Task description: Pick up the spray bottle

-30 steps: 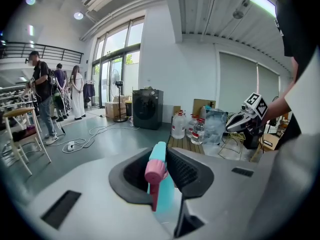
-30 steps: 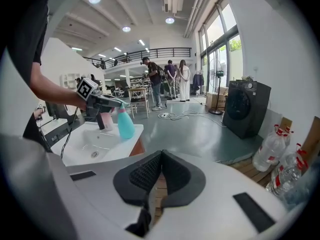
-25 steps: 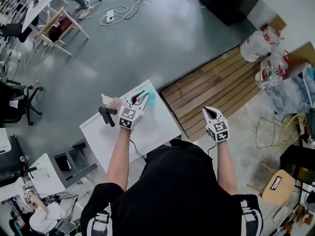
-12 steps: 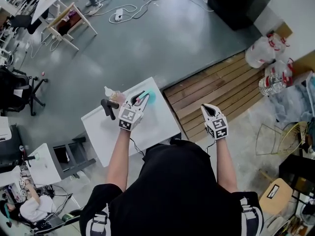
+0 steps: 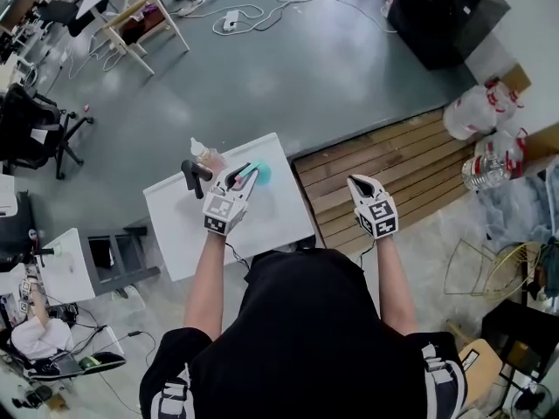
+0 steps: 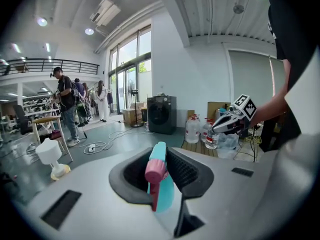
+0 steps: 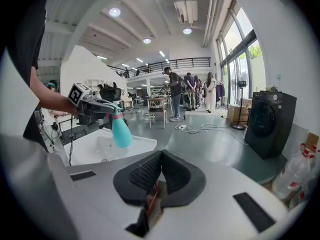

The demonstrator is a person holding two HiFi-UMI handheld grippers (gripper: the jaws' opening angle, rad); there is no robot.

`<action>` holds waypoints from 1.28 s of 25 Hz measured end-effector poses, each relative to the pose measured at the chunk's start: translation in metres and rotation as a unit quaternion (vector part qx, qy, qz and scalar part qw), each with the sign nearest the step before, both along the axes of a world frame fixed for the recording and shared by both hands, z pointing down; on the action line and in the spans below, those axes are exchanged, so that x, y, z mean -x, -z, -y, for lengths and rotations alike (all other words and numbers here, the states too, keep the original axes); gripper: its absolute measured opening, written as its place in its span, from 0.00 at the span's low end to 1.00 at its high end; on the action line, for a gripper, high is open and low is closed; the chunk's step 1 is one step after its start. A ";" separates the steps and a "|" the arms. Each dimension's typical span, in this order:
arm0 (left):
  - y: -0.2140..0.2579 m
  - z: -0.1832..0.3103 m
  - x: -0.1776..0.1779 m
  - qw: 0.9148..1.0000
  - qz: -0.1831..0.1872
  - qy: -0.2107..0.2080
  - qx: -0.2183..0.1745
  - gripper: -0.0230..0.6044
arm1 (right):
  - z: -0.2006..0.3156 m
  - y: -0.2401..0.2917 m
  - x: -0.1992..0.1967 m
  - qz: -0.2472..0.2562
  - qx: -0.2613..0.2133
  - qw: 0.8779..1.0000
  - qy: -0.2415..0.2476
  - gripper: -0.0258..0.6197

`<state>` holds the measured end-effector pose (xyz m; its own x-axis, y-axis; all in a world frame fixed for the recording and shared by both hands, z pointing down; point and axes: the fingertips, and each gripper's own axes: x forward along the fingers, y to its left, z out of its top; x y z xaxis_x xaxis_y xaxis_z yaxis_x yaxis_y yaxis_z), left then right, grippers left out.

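My left gripper (image 6: 160, 171) has its jaws closed on the spray bottle (image 6: 165, 191), gripping it just behind the pink spray head, with the teal body hanging down below the pads. In the right gripper view the bottle hangs over the white table (image 5: 271, 225), near its far edge. My right gripper (image 7: 159, 171) has its pads pressed together with nothing between them. I hold it off the table's right side, above the wooden decking (image 5: 402, 160), well apart from the bottle. At the table's far left corner, just beside the left gripper, a black handled tool (image 5: 194, 175) lies next to a small white-capped bottle (image 5: 200, 150). Beyond the table is grey floor with loose cables (image 5: 262, 7), a wooden chair (image 5: 144, 29), a black cabinet (image 5: 441, 7) and large water bottles (image 5: 489, 168) past the decking.
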<state>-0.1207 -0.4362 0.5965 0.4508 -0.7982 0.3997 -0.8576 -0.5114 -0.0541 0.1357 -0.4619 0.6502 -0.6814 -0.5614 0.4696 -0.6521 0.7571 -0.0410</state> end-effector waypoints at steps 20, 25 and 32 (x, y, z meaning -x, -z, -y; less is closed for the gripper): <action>0.005 -0.081 0.035 0.991 -0.011 0.131 -0.006 0.19 | 0.002 0.032 0.079 0.028 -0.032 0.988 0.146 0.07; 0.008 -0.093 0.034 0.989 -0.012 0.146 -0.005 0.19 | -0.002 0.030 0.080 0.029 -0.027 0.986 0.161 0.06; 0.006 -0.105 0.027 0.988 -0.014 0.154 -0.004 0.19 | -0.006 0.024 0.074 0.028 -0.022 0.985 0.166 0.07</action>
<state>-0.1477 -0.3314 0.5910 0.1970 -0.9024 0.3833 -0.9736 -0.2262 -0.0322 0.0619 -0.4559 0.6257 -0.8550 -0.3212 0.4071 -0.3651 0.9304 -0.0326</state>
